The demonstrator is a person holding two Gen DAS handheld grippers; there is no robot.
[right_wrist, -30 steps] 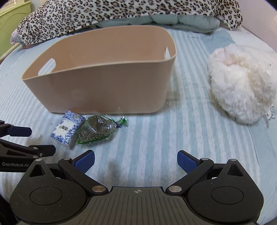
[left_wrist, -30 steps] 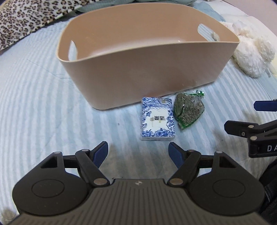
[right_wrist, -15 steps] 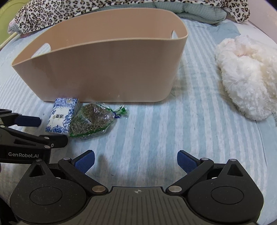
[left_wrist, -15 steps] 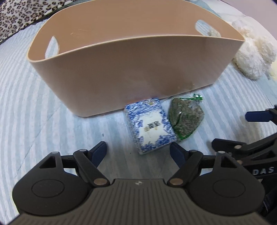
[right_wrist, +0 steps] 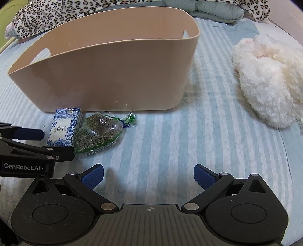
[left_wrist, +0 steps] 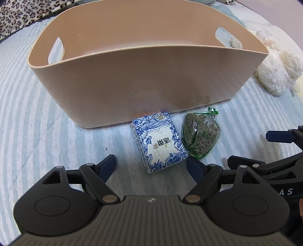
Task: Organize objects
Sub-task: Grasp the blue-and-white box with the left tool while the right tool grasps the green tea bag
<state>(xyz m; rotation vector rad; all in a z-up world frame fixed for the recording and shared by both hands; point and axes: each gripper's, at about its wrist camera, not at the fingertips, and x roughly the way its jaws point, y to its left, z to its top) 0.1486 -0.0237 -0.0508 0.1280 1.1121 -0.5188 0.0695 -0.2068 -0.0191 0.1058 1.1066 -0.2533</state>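
Observation:
A blue-and-white printed box (left_wrist: 159,143) lies on the striped bedsheet just in front of the beige tub (left_wrist: 132,79). A clear bag of dried green herbs (left_wrist: 200,138) rests against the box's right side. My left gripper (left_wrist: 151,166) is open, and the box's near corner lies between its fingertips without touching either pad. In the right wrist view the box (right_wrist: 64,128) and bag (right_wrist: 98,132) sit at the left by the tub (right_wrist: 113,75). My right gripper (right_wrist: 149,177) stands open over bare sheet to the right of the bag. The tub's floor is mostly hidden.
A fluffy white plush toy (right_wrist: 269,79) lies on the bed to the right of the tub. A leopard-print blanket (right_wrist: 56,15) and a pale green pillow (right_wrist: 214,9) lie behind it. Striped sheet (right_wrist: 189,142) stretches between bag and plush.
Both views have drawn closer to the tub, box and bag. The box now reaches in between my left fingertips. Both grippers stay open.

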